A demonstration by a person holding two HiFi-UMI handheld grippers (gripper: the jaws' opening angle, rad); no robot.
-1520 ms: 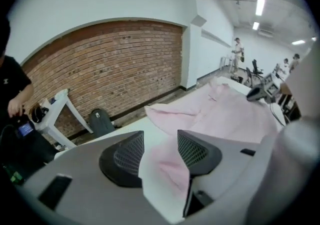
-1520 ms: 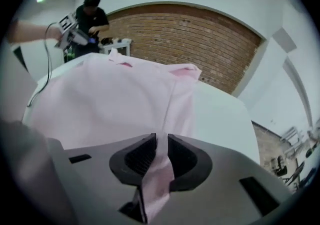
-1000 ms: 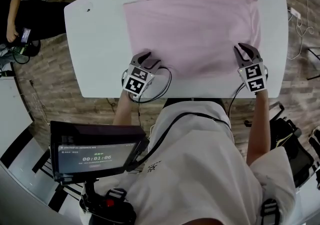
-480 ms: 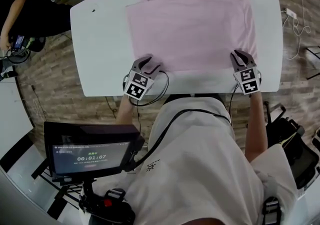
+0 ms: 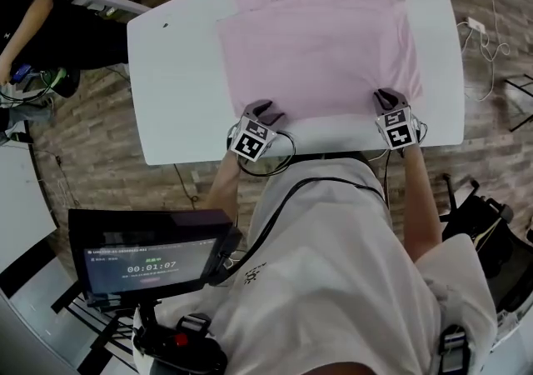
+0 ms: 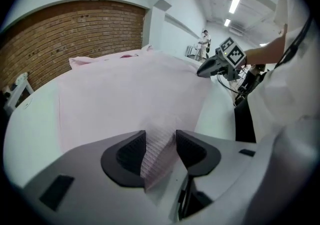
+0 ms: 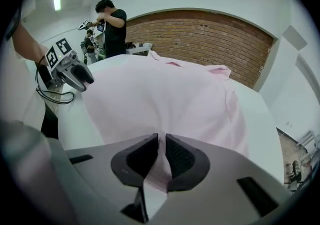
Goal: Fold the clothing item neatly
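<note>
Your left gripper [image 5: 259,108] sits at the near left corner of the pink shirt [image 5: 321,48]. Its fingers [image 6: 131,151] stand fairly wide, yet a bunched ridge of the hem [image 5: 325,115] fills the gap and touches both pads, so you have hold of it there. The shirt lies spread flat across the white worktop [image 5: 179,73], collar end at the far edge and hem along the near edge, just in front of you. It looks thin, light and limp, so it will likely sag and wrinkle between your two holds unless you keep the hem taut, and it should slide easily on the smooth top. At the near right corner, your right gripper [image 5: 385,101] has just been closing: its fingers [image 7: 180,158] are almost together and pinch a thin fold of the same hem. The corners are sensible places to grip.
</note>
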